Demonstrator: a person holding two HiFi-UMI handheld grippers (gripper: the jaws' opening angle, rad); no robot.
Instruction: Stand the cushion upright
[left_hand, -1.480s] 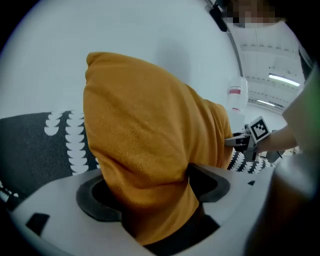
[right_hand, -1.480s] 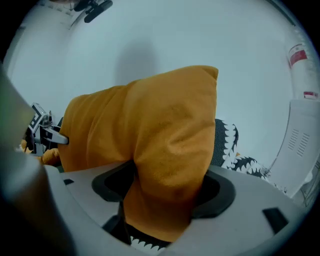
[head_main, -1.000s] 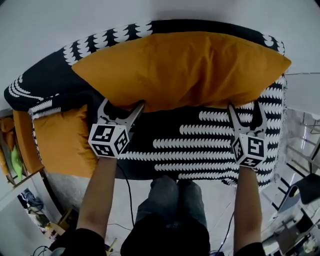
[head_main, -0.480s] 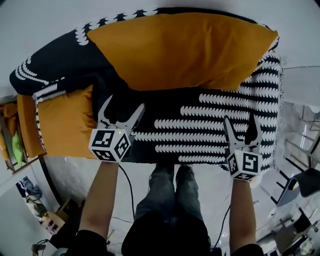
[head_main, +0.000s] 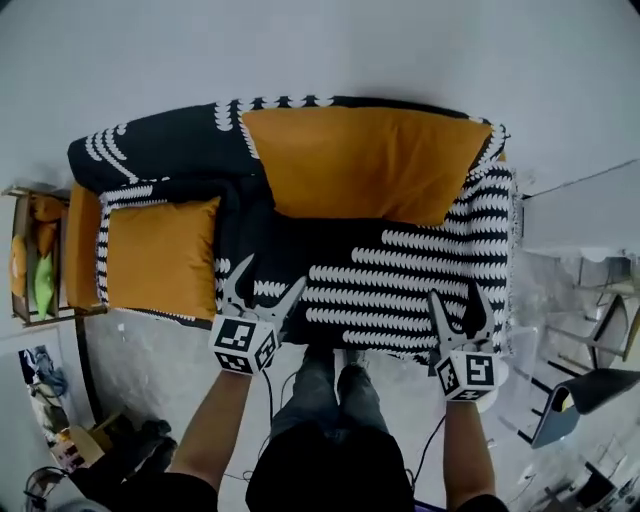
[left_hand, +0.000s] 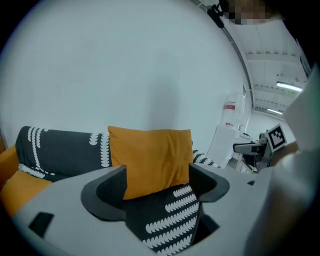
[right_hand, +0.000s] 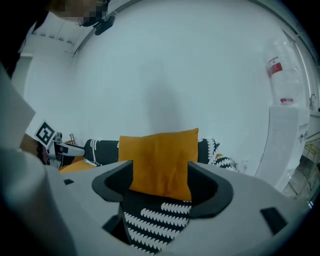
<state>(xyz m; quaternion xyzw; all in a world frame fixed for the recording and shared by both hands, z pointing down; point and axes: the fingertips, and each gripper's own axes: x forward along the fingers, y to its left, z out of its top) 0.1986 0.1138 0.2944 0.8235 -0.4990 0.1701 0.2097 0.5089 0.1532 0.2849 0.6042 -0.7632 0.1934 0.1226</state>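
Both left claw and right claw — closing, empty — hang well short of the upright cushion.

Plain mustard-orange cushion; black sofa cover, white scallop rows; second orange cushion left of left hand-held gripper.

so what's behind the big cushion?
The cushion leans against the throw-covered sofa back, with the white wall beyond. The stretch of back directly behind it is covered, so anything tucked there can't be seen.
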